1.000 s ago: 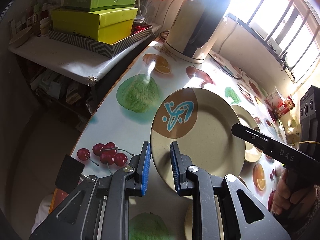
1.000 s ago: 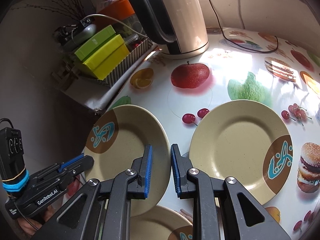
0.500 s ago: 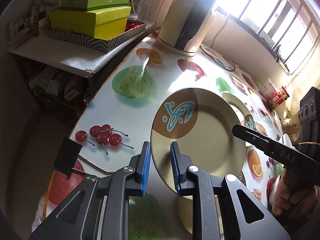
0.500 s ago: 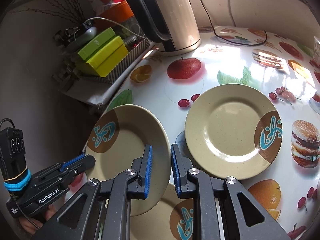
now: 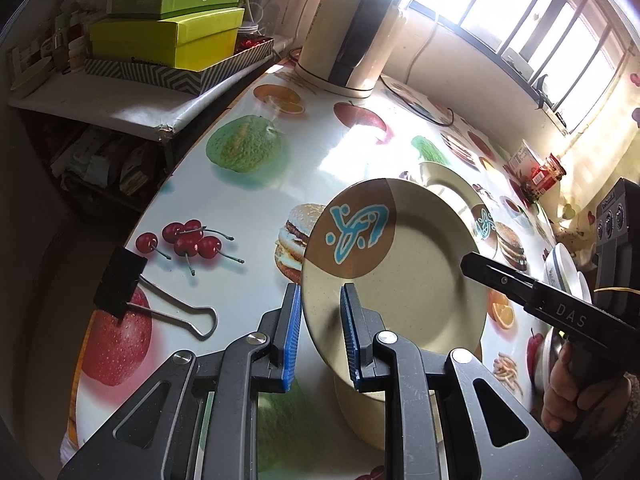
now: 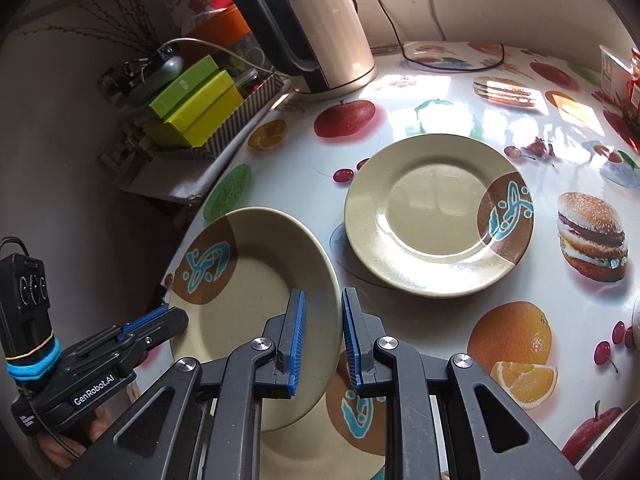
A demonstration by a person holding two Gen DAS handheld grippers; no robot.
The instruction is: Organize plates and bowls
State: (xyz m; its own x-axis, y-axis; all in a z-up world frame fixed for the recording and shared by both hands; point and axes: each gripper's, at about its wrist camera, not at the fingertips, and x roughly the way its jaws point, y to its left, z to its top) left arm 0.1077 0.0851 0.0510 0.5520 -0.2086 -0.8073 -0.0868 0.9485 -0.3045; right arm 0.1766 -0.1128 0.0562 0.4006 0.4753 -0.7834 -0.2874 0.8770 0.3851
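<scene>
The left hand-held gripper [image 5: 318, 330] points steeply downward, its blue-padded fingers [image 5: 292, 332] drawn close with only a narrow gap, closed on the near rim of a tilted plate [image 5: 400, 276]. The right hand-held gripper [image 6: 322, 334] slants down at much the same angle, its jaws likewise nearly together and pinching the opposite rim of that plate. A bare hand [image 5: 576, 392] wraps the right tool's handle at the lower right of the left wrist view; fingers [image 6: 98, 418] of the other hand show under the left tool's grip.
</scene>
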